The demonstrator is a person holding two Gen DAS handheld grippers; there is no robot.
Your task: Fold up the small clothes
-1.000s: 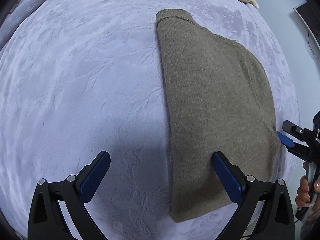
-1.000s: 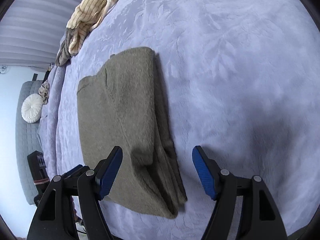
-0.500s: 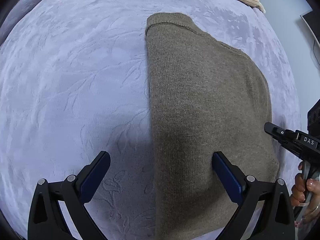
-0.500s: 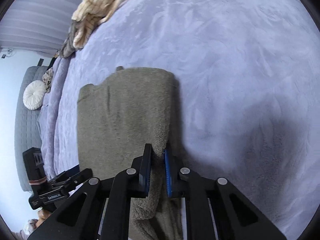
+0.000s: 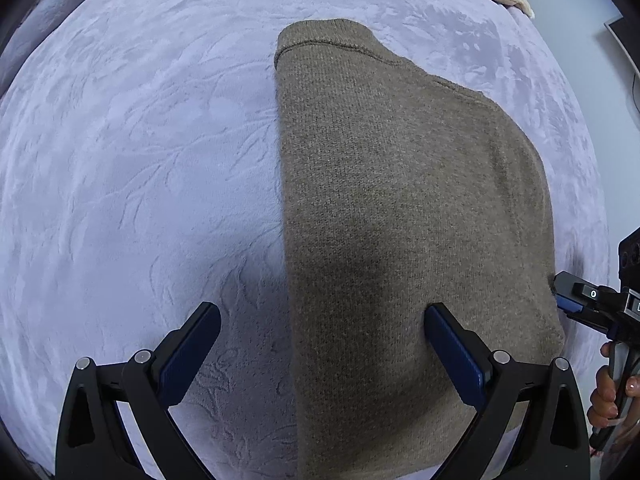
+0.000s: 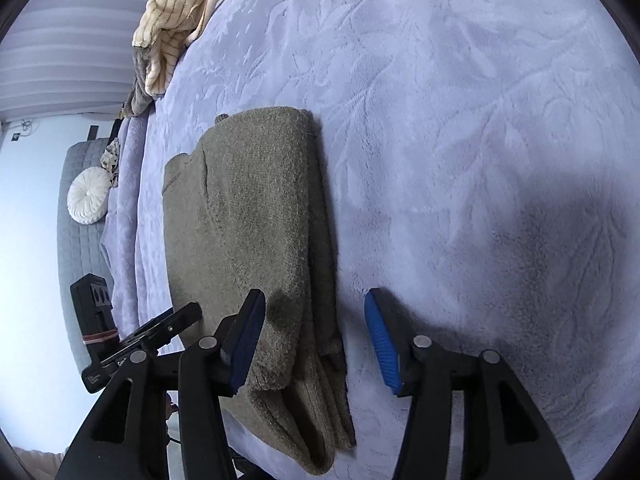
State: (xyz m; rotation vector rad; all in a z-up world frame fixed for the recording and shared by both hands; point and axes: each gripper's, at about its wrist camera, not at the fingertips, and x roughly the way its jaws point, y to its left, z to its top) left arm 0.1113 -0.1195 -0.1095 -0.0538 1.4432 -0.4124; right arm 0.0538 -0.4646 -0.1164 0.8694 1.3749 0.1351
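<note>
Olive knit sweater (image 6: 248, 220), right hand-held gripper (image 6: 316, 340) angled down, jaws just reopened

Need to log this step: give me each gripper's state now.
Left gripper: open, holding nothing, straddling the olive sweater's edge.
Right gripper: open, jaws just reopened, sweater edge lying loose between them.

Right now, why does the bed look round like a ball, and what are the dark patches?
Left wrist view: the fisheye lens bends the flat blanket into a dome, and a shadow lies across the sweater near the left gripper. Right wrist view: same bending, corners black, with a soft shadow on the blanket beside the open right gripper. Both pictures are sharp.
</note>
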